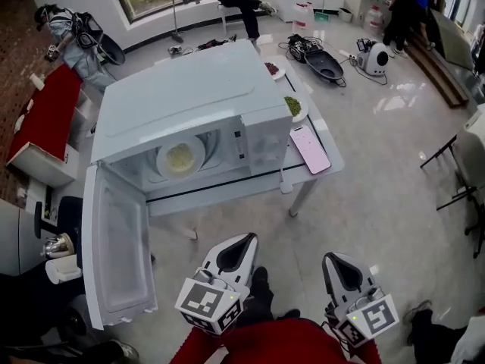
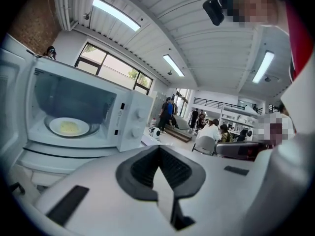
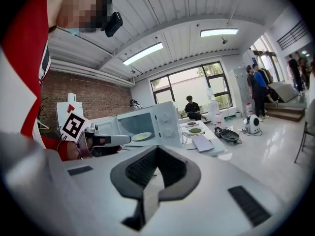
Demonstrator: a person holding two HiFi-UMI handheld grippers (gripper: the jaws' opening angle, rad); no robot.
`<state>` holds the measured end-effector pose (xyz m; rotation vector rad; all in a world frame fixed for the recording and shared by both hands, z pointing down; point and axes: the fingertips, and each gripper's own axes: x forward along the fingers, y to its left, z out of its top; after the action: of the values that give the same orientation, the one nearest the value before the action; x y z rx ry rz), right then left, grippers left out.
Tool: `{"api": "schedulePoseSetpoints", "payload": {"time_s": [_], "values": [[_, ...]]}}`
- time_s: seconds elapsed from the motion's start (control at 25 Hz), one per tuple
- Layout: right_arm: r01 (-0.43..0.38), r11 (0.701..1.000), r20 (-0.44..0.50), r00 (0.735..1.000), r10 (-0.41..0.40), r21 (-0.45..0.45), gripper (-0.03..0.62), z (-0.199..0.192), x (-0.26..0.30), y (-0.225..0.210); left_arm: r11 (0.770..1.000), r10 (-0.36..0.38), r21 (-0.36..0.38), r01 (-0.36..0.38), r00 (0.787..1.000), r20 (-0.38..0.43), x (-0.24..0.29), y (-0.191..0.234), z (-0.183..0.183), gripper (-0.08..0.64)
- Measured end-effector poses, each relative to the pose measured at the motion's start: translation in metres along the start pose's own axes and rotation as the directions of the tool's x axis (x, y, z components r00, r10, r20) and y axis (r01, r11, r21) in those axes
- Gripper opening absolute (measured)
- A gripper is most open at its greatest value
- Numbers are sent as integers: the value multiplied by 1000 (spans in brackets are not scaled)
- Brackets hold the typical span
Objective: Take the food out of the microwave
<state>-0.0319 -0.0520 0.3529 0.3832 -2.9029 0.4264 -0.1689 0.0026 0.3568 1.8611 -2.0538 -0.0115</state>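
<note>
The microwave (image 1: 189,89) sits on a small white table (image 1: 303,179) with its mouth facing the near side. Its door (image 1: 114,249) is swung right out on the left hinge, reaching well past the table's near edge. The door's free edge ends up just left of the left gripper (image 1: 244,239), so that side is tight. Between the cavity and both grippers there is only pale floor (image 1: 379,203), which stays open off to the right as far as a black chair frame (image 1: 455,173).

The left gripper's jaws are pressed together with nothing in them. The right gripper (image 1: 334,257) looks the same, its tips meeting and holding nothing. Both hang near the person, well short of the table.

The food (image 1: 180,158) is a pale yellow patch, spread flat in the middle of a round white plate (image 1: 164,163). The plate rests on the cavity floor, a little left of centre. Outside, at the microwave's right, a pink phone (image 1: 310,149) lies on the table. Farther back is a dish of greens (image 1: 294,106).
</note>
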Motion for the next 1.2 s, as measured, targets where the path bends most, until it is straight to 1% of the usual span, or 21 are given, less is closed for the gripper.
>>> {"api": "schedulePoseSetpoints", "payload": {"time_s": [0.16, 0.32, 0.52, 0.68, 0.8, 0.92, 1.0, 1.08, 1.2], "values": [[-44, 999, -25, 999, 44, -8, 11, 2, 20, 10, 999, 47, -24, -46, 999, 15, -6, 21, 5, 8], [-88, 996, -22, 996, 87, -18, 11, 7, 40, 24, 996, 81, -38, -80, 996, 23, -14, 43, 8, 8], [-146, 989, -20, 989, 146, -27, 11, 18, 67, 42, 988, 132, -80, -129, 990, 42, -23, 70, 10, 8], [-172, 983, -57, 984, 169, -62, 11, 16, 83, 46, 981, 169, -103, -163, 984, 54, -26, 89, 14, 8], [-205, 973, -34, 979, 202, -102, 11, 24, 97, 52, 975, 196, -121, -188, 979, 61, -27, 102, 16, 8], [-225, 969, -40, 974, 222, -106, 11, 28, 110, 58, 964, 228, -156, -216, 971, 66, -30, 120, 16, 8], [-235, 967, -55, 972, 230, -102, 11, 27, 118, 61, 953, 249, -198, -231, 966, 73, -32, 132, 15, 8], [-252, 961, -48, 968, 248, -111, 11, 31, 125, 66, 940, 267, -244, -240, 960, 80, -34, 143, 15, 8], [-262, 960, -89, 963, 254, -97, 11, 27, 133, 69, 921, 290, -295, -253, 953, 89, -36, 157, 16, 8]]}}
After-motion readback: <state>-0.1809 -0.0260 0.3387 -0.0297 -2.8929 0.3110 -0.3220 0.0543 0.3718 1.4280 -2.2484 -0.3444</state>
